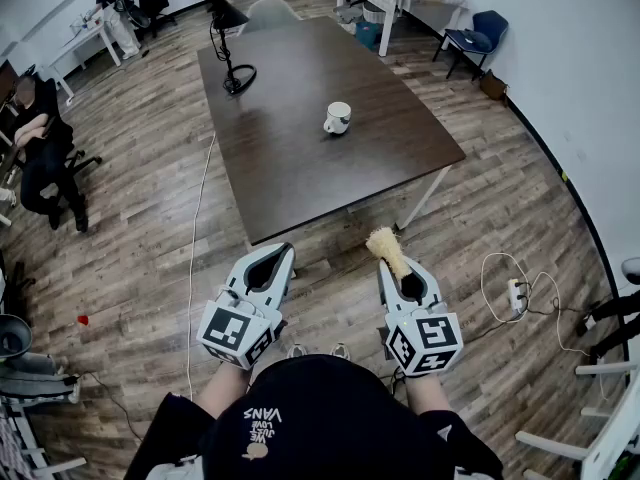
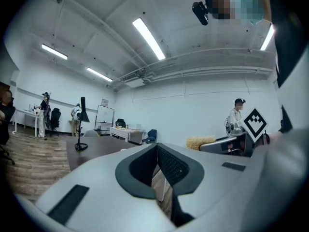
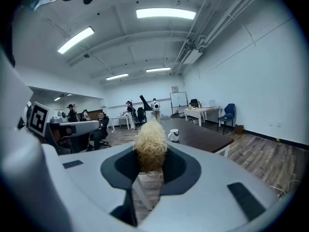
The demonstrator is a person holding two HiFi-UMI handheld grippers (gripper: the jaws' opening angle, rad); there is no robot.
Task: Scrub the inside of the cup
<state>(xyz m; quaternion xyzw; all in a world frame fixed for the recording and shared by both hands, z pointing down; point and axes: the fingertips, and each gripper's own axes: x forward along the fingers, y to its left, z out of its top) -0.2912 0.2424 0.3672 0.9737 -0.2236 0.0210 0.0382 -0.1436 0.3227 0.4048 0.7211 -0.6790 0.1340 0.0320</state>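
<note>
A white cup [image 1: 338, 117] with a dark print stands near the middle of the dark brown table [image 1: 300, 158]; it shows small in the right gripper view too, cup [image 3: 173, 135]. My right gripper [image 1: 400, 265] is shut on a straw-coloured scrub brush [image 1: 387, 250], whose bristly head [image 3: 150, 144] sticks out past the jaws. My left gripper [image 1: 275, 258] is shut with nothing between its jaws. Both grippers hang over the wooden floor, short of the table's near edge and well away from the cup.
A black desk lamp [image 1: 228, 38] stands at the table's far left. A white cable [image 1: 195, 268] runs along the floor on the left. A power strip [image 1: 517, 295] lies on the right. People sit and stand at the left [image 1: 40, 138]. A blue chair [image 1: 478, 36] is far right.
</note>
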